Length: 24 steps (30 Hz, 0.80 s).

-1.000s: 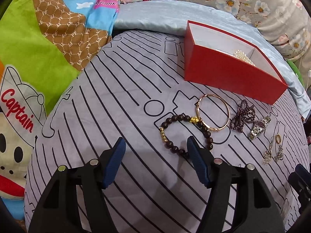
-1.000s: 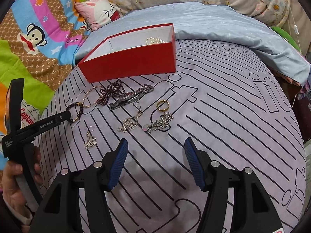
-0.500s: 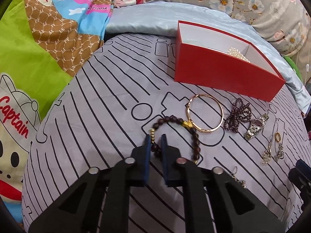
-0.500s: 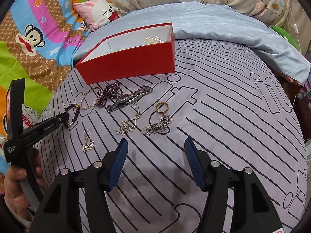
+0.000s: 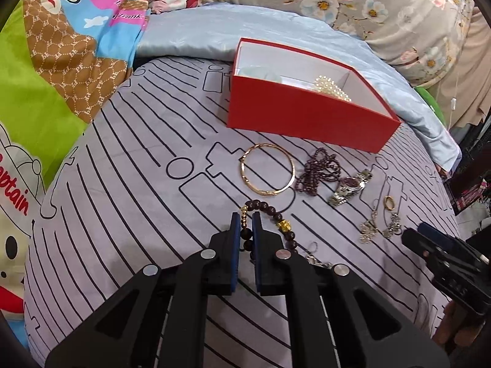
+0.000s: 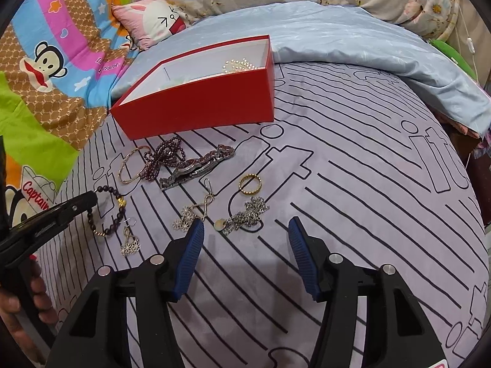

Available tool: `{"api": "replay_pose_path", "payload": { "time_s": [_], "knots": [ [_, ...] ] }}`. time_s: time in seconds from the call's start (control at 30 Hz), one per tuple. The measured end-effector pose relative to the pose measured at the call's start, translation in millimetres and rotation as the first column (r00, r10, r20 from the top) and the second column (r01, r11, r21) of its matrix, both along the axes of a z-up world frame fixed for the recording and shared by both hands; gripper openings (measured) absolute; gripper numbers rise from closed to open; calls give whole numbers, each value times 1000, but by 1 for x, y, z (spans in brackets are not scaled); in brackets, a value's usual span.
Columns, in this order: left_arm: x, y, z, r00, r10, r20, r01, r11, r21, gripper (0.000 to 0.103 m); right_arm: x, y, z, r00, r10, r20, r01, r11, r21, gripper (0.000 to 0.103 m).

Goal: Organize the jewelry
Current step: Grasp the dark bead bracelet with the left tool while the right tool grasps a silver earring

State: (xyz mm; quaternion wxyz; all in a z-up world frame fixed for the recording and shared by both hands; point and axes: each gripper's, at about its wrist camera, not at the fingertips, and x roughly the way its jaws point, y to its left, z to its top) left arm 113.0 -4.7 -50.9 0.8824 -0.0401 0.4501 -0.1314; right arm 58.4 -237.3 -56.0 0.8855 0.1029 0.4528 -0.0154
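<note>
My left gripper (image 5: 244, 219) is shut on a dark bead bracelet (image 5: 270, 210) with gold beads, lifted off the lilac bedsheet; it also shows in the right wrist view (image 6: 114, 214). A red box (image 5: 307, 119) with white lining holds a pearl string (image 5: 331, 87). On the sheet lie a gold bangle (image 5: 267, 169), a garnet bead strand (image 5: 317, 171), a silver watch (image 5: 349, 186), a gold ring (image 6: 250, 183), silver earrings (image 6: 193, 214) and a chain (image 6: 245, 219). My right gripper (image 6: 245, 227) is open and empty, just short of the chain.
A pale blue quilt (image 6: 368, 49) lies behind the box. A colourful cartoon blanket (image 5: 46, 76) and a pink pillow (image 6: 153, 20) lie to the left. A single earring (image 6: 130, 240) lies near the left gripper. The bed edge drops off at the right.
My left gripper closed on the dark bead bracelet and pulled it back and up, away from the gold bangle. The right gripper stayed open and edged closer to the chain.
</note>
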Motion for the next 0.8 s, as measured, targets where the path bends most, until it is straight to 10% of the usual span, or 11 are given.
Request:
{"api": "replay_pose_path", "payload": {
  "time_s": [0.57, 0.8],
  "knots": [
    [-1, 1, 3, 1000, -8, -5, 8, 1000, -7, 7, 19, 6, -13, 1000, 15, -20, -15, 999, -38, 35],
    [-1, 1, 4, 1000, -7, -4, 7, 1000, -10, 7, 20, 10, -14, 999, 36, -18, -37, 998, -55, 14]
  ]
}}
